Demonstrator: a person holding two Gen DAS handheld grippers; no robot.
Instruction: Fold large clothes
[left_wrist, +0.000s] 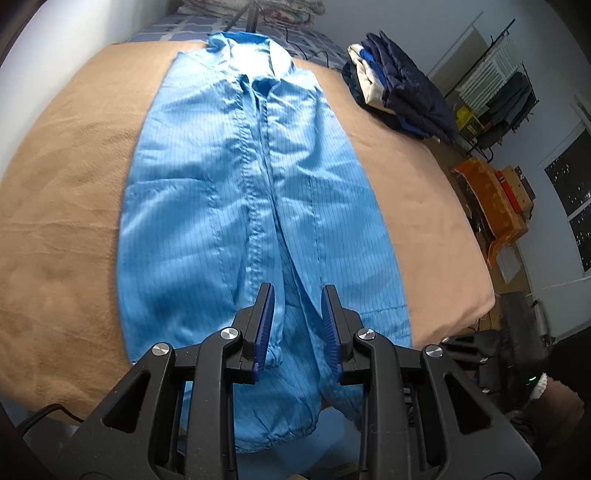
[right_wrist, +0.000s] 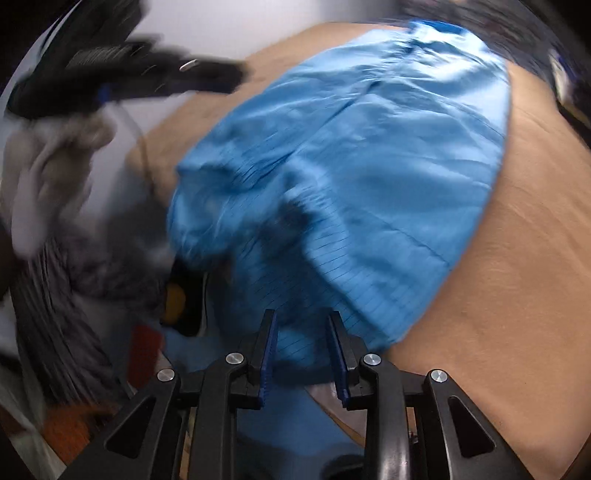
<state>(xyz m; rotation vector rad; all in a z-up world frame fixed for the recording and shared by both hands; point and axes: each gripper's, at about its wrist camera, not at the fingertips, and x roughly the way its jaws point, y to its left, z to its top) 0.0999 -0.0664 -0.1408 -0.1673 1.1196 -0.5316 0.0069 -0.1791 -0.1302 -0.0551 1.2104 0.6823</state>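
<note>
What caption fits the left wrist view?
Open left gripper above the blue coat spread on a tan blanket.

Both wrist views look steeply down, close (shared: blue garment (left_wrist: 236, 192)).

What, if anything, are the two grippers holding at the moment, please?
Nothing: the left gripper and right gripper both stand open above the blue garment, pads clear of the cloth.

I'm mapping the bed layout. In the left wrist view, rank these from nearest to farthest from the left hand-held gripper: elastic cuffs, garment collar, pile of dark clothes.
From the left hand-held gripper:
1. Elastic cuffs, right beneath the fingers, near bed edge.
2. Pile of dark clothes, far right of the bed.
3. Garment collar, far end, centre.
</note>
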